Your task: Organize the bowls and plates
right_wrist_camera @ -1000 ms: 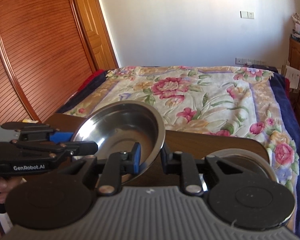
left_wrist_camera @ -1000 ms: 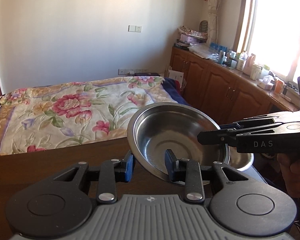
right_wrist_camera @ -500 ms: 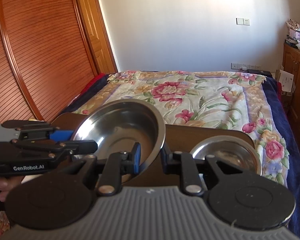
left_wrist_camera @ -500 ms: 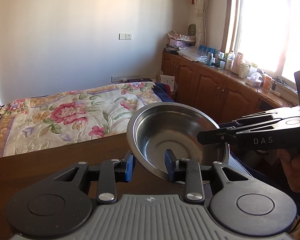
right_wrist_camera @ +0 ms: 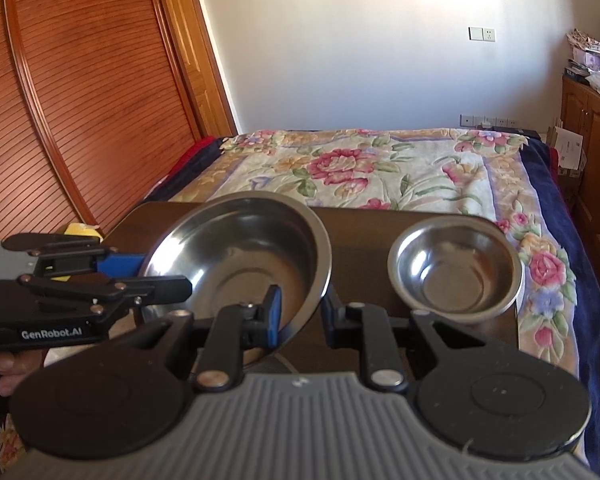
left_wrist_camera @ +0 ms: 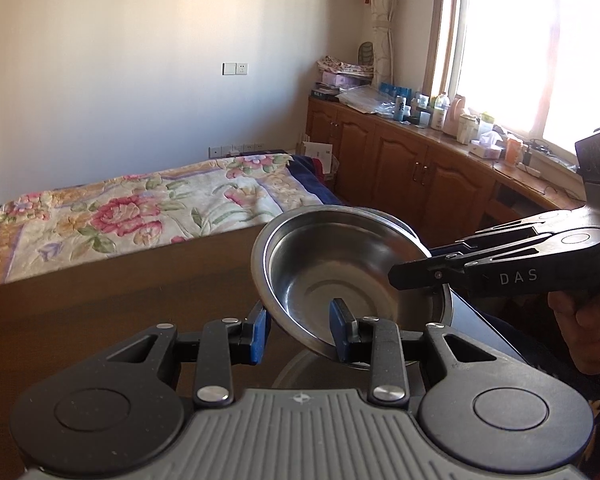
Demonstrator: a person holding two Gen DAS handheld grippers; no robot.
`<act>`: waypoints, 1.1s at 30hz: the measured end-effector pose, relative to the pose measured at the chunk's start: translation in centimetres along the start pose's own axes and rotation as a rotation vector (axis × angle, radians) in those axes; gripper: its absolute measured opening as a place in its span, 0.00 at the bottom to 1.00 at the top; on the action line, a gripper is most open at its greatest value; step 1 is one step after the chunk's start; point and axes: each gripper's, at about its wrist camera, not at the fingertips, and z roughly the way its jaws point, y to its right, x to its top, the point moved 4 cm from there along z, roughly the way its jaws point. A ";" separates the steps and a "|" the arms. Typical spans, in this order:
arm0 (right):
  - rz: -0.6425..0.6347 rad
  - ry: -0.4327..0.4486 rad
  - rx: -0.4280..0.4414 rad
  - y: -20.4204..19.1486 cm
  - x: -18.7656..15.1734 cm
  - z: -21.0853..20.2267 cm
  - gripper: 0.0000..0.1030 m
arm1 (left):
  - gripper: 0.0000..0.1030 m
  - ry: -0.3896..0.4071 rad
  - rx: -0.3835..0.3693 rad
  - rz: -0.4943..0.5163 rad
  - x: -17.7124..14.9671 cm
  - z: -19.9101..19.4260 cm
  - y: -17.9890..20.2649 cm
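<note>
silver bowl [right_wrist_camera: 240, 256], floral bedspread [right_wrist_camera: 380, 168], brown table [left_wrist_camera: 120, 304]

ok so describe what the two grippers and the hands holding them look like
Both are matte black linkages on a ribbed grey base with round black discs and silver pivot screws; the jaws carry blue pads. The left gripper reads GenRobot.AI, the right gripper reads DAS. A bare hand grips the right one; no sleeve or cable shows.

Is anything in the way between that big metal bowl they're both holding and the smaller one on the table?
Nothing visible. The big bowl hangs tilted in both grippers, left and right. Only bare dark table separates it from the smaller bowl.
</note>
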 end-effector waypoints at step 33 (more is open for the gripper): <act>-0.080 -0.033 -0.032 -3.4 -8.2 -1.7 0.21 | 0.34 -0.062 -0.001 0.090 -7.7 -1.3 2.2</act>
